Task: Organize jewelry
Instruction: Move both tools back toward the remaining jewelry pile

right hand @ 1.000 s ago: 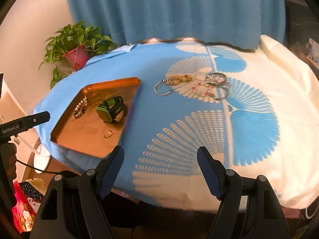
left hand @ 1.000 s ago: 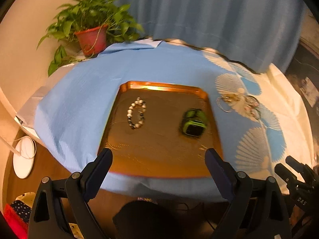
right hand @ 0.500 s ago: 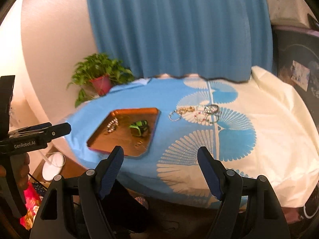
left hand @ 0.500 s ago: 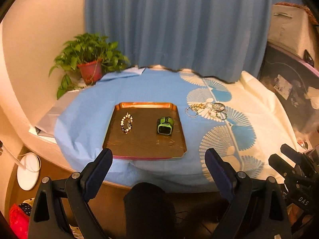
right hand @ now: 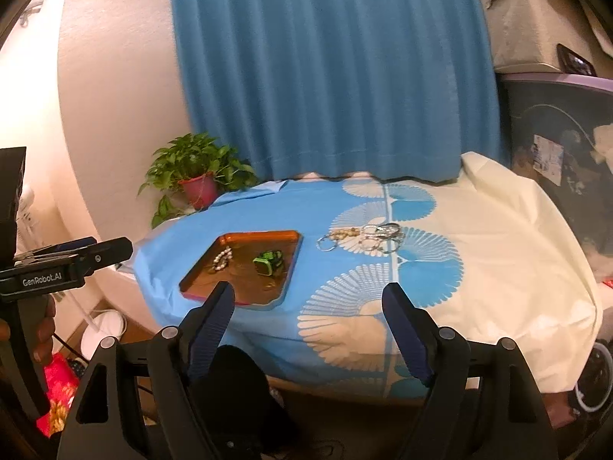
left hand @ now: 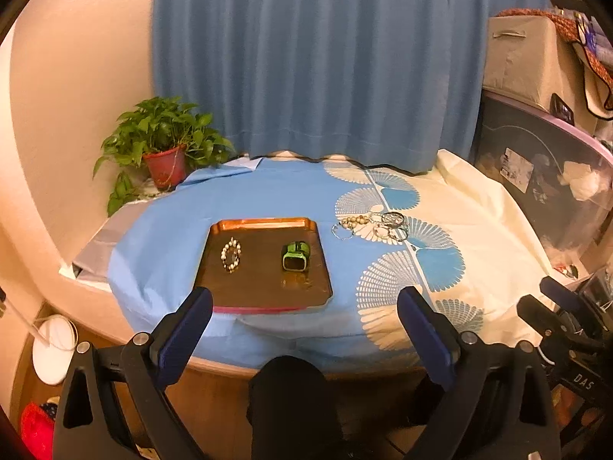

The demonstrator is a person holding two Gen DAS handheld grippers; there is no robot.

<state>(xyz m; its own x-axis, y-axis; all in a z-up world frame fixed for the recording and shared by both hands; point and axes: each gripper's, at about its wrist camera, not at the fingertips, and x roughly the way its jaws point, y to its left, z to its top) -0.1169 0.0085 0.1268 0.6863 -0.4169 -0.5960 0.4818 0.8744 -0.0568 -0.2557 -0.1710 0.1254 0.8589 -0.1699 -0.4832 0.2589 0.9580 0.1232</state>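
An orange-brown tray (left hand: pixel 264 221) (right hand: pixel 260 234) lies on the blue part of the tablecloth. In it are a pearl bead bracelet (left hand: pixel 231 255) (right hand: pixel 221 258) on the left and a green watch (left hand: pixel 295 257) (right hand: pixel 268 261) on the right. A heap of rings and bracelets (left hand: pixel 373 226) (right hand: pixel 364 238) lies on the cloth right of the tray. My left gripper (left hand: pixel 304 295) hangs open in front of the table, well short of the tray. My right gripper (right hand: pixel 307 289) is likewise back from the table, its jaws opening with nothing between them.
A potted plant (left hand: pixel 164 153) stands at the table's back left against the blue curtain (left hand: pixel 306 57). Storage boxes (left hand: pixel 536 134) crowd the right side. A white round object (left hand: pixel 53 349) sits on the floor at left. The cream half of the cloth (right hand: pixel 498 249) is bare.
Both grippers have pulled back and risen from the table; the tray and jewelry now look smaller and farther off. Nothing on the table has moved.
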